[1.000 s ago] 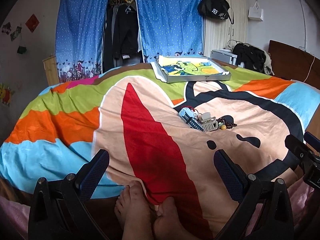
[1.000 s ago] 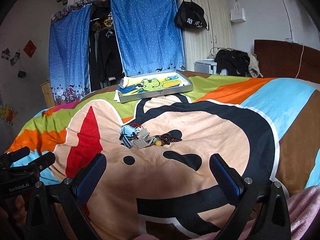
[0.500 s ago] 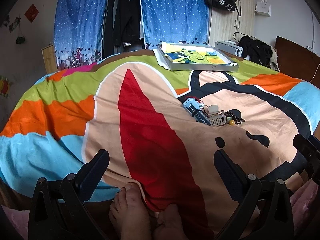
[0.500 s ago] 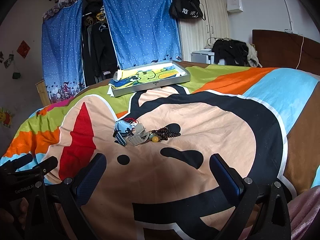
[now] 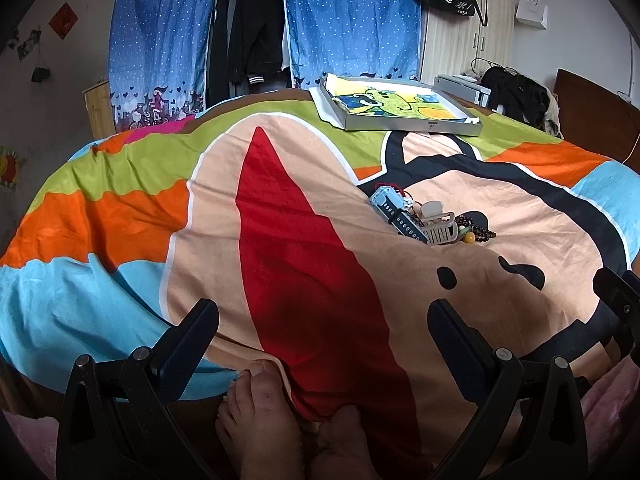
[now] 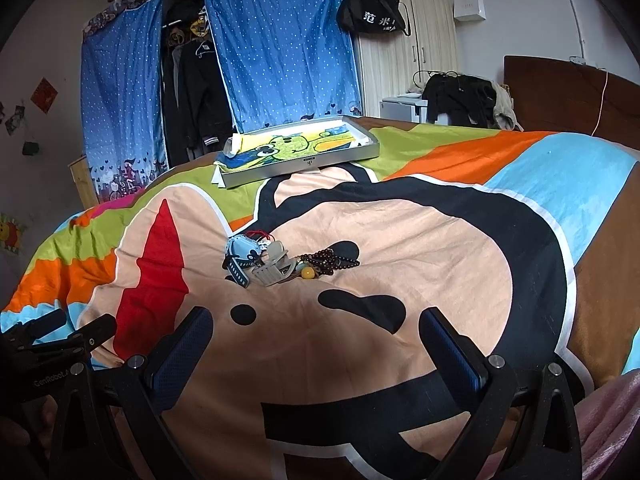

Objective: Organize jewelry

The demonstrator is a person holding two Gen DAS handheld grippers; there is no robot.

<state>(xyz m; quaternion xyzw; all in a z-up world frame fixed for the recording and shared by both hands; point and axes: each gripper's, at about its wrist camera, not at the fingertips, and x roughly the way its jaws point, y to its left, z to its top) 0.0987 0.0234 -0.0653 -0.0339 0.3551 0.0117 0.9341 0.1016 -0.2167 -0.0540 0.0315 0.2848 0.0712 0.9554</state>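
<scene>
Basically, the jewelry lay in one small heap mid-bed on the cartoon duvet point(image 6: 400, 360), well ahead of both grippers. Going left to right: the left gripper point(image 5: 320, 330) had its fingers spread wide w/ nothing between them, low over the near edge of the bed above the person's bare feet point(image 5: 272, 420). In the heap, a blue watch w/ perforated strap point(image 6: 240, 258) sat leftmost, red cord point(image 6: 258, 234) just behind it, then a grey hair claw clip point(image 6: 272, 270), then a dark bead bracelet point(image 6: 332, 260) w/ a yellow bead. All looked light; the strap and beads seemed floppy and likely tangled, so I'd pinch the watch case or clip body, not a loose loop. The right gripper point(image 6: 316, 332) was also spread and empty. Beyond the heap lay a grey tray w/ cartoon picture point(image 6: 304, 162), well apart. Nothing blocked the approach; the soft duvet may sag under pressure.
</scene>
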